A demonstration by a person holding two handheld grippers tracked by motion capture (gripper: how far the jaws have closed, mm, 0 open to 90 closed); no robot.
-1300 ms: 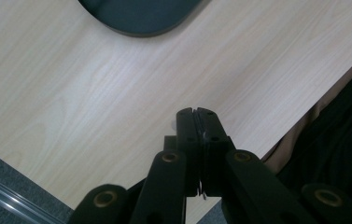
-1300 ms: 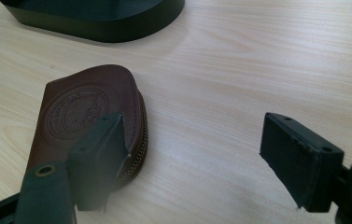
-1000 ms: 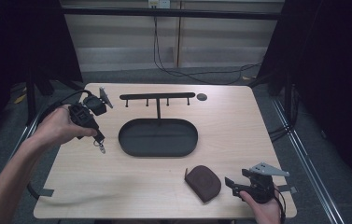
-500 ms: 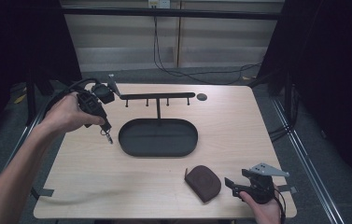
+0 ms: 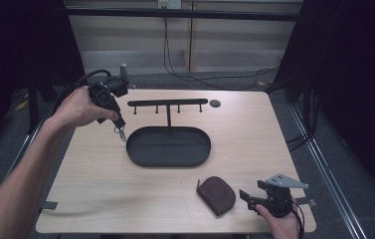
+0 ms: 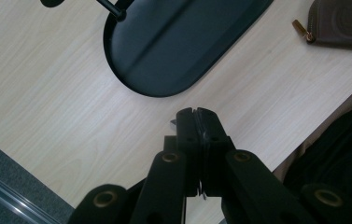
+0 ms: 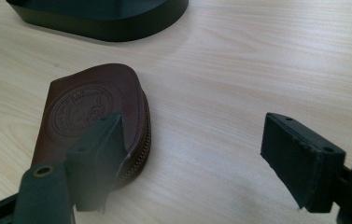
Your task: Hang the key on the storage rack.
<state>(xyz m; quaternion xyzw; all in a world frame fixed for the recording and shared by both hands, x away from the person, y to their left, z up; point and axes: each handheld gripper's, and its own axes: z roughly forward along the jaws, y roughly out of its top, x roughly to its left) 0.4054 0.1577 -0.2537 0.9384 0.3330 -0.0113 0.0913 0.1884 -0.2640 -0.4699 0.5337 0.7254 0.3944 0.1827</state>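
Two grippers are at work over the table (image 5: 100, 189). Left gripper (image 5: 119, 124), raised near the far left corner beside the black tray (image 5: 169, 147), pinches a small key (image 5: 122, 133). Right gripper (image 7: 197, 158) rests spread wide at the near right corner, just beside the brown pouch (image 7: 89, 116).

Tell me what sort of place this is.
Probably a recording lab: a pale wooden table ringed by black curtains, loose cables on the floor, and a staged black oval metal tray.
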